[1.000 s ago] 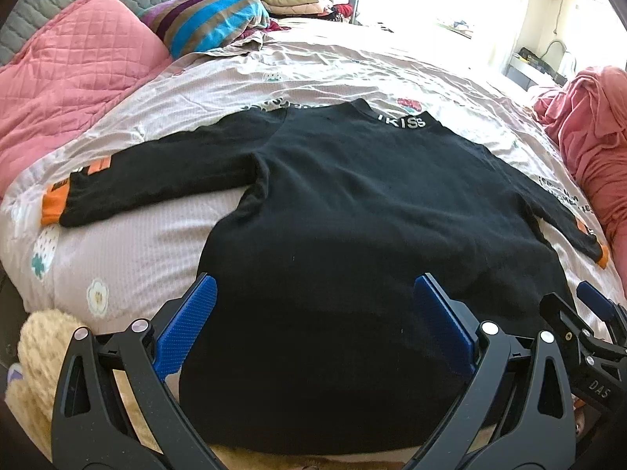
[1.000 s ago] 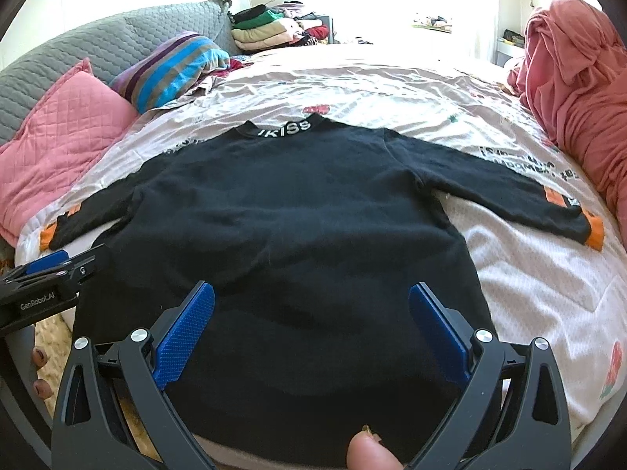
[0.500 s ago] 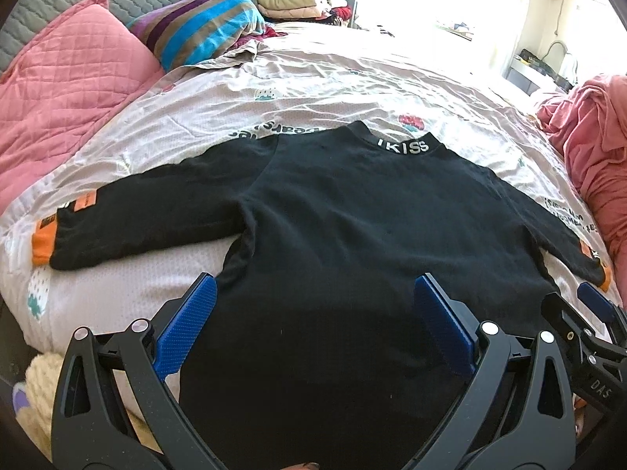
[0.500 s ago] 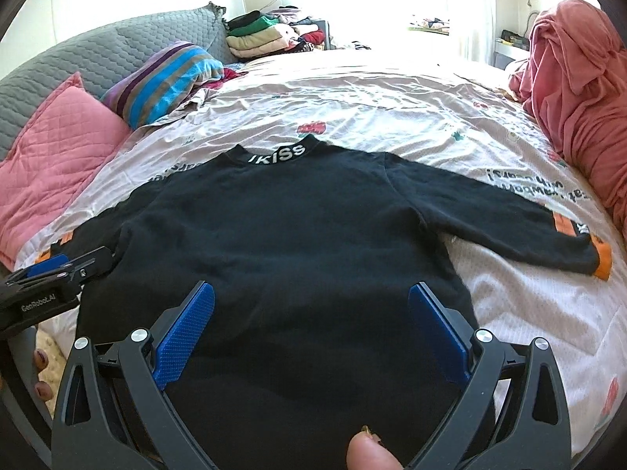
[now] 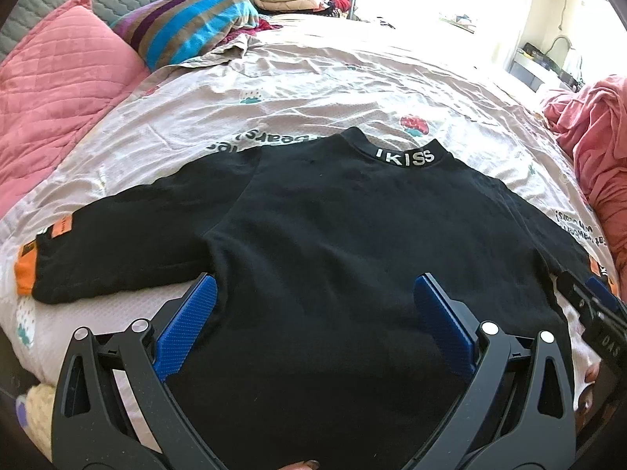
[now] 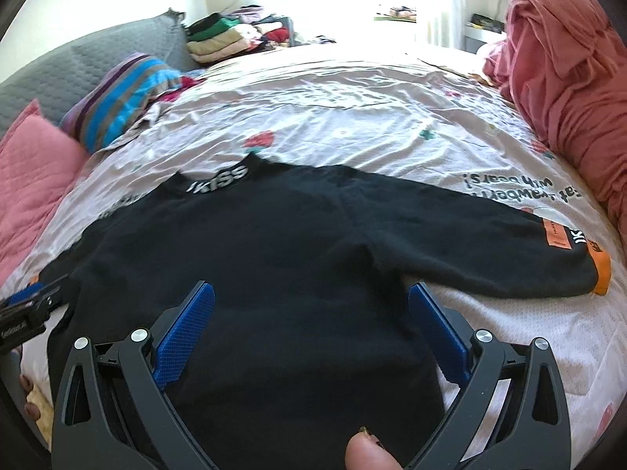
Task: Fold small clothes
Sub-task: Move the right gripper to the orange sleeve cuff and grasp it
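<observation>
Black sweater (image 5: 352, 243) lay flat on bed (image 5: 313, 90), collar reading "IKISS" (image 5: 404, 157), orange cuff tags. L gripper (image 5: 313, 313) and R gripper (image 6: 311, 315) both spread wide over its hem, holding nothing.

black long-sleeved sweater (image 5: 352, 258) lies flat, sleeves spread, collar away.

The black knit long-sleeved sweater (image 5: 352, 243) looks matt and soft, with smoother orange cloth cuffs. It lies on a thin, wrinkled pale printed cotton bedsheet (image 5: 313, 90). At 10 o'clock, the pink quilted pillow (image 5: 58, 90) has a stitched, faintly velvety face. Each hand-held gripper has matt black plastic arms, shiny metal rivets and dimpled blue pads (image 5: 184, 333).
</observation>
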